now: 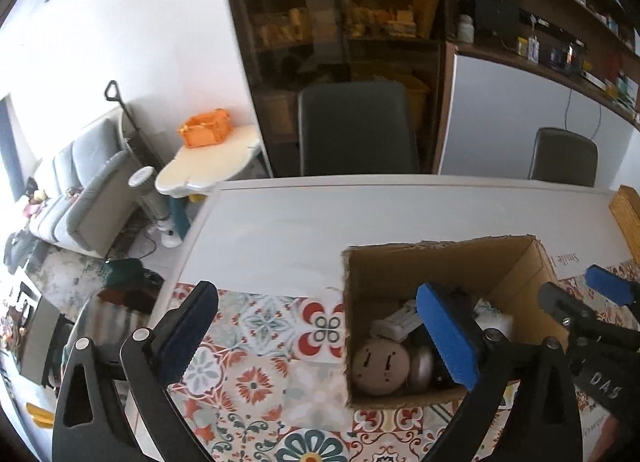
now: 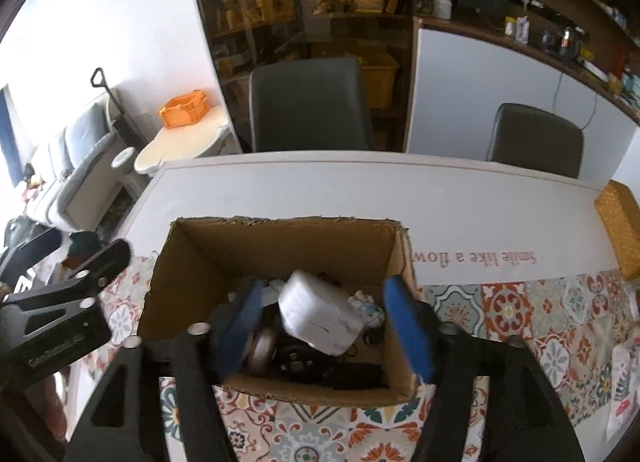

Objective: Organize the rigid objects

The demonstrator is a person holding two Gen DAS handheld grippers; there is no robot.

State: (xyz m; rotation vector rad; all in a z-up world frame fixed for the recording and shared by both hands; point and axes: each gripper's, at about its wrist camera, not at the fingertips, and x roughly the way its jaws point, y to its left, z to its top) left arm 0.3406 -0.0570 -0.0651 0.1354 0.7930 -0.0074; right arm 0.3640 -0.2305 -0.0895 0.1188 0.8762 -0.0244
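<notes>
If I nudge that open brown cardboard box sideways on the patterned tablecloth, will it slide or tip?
The brown cardboard box would probably slide rather than tip: it sits flat, and everything in it lies low. Its cut rim looks thin, so the wall may flex if pushed near the top. The patterned tablecloth might bunch ahead of it.

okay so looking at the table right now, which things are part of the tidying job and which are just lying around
Part of the job:
- cardboard box
- white block lying in the box
- round beige disc with a face in the box
- right claw, open over the box
- left claw, open and empty

Just lying about:
- golden box at the table edge
- orange crate
- grey chairs
</notes>
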